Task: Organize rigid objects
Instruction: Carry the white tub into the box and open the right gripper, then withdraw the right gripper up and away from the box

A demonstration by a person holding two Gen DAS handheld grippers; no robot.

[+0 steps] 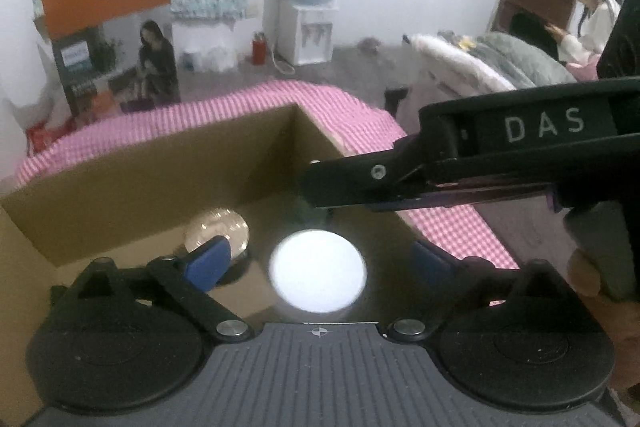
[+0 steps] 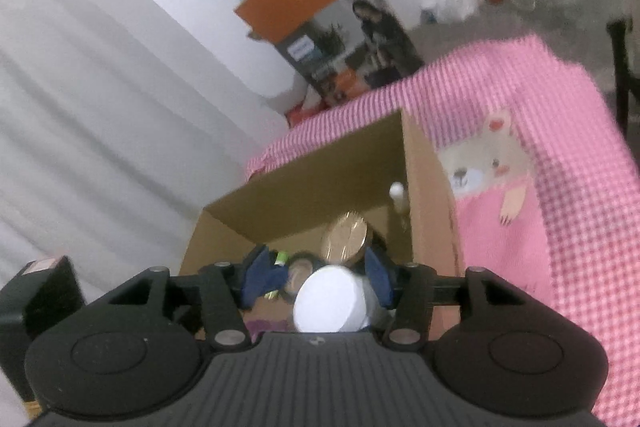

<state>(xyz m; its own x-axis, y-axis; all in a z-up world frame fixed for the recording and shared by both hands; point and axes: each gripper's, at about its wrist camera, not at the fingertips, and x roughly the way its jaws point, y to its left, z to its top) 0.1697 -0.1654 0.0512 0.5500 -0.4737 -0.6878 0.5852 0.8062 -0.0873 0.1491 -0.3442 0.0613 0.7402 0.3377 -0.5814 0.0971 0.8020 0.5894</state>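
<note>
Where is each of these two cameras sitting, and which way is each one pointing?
Left wrist view: sits on the left claw, looking down into the cardboard box; its blue fingers, the other claw's arm and a hand's edge show.
Right wrist view: sits on the right claw, looking down into the same box from the other side; only its own fingers show.
Both see the box, the white round lid, the gold-lidded jar and the pink checked cloth.

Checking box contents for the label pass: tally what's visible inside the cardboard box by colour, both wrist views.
White: 2, round white-lidded container and small white-capped item in the far corner
Gold: 1, round gold-topped tin
Green: 1, small green piece, too blurred to identify
Total: 4 in the brown cardboard box
</note>
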